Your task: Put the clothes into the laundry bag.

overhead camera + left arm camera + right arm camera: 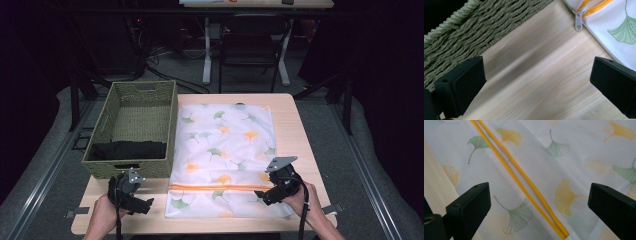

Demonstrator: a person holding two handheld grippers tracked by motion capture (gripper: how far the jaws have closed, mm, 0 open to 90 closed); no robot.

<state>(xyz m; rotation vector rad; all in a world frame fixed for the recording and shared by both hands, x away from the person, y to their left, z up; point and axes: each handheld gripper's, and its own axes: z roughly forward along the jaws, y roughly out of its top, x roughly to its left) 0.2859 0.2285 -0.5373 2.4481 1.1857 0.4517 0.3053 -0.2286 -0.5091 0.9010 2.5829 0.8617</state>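
the left gripper (148, 204) is held wide open near the zipper pull (578, 21). the right gripper (259, 194) is held wide open over the mesh bag (225, 145).

Hidden and cropped parts

The dark cloth (127, 150) lay partly behind the basket (131, 168) front wall; the mesh bag (579, 152) ran past every edge of the right gripper view.

Sheer white mesh cloth bag (222, 150) — rough woven basket (135, 125) — smooth matt wood table (295, 130)
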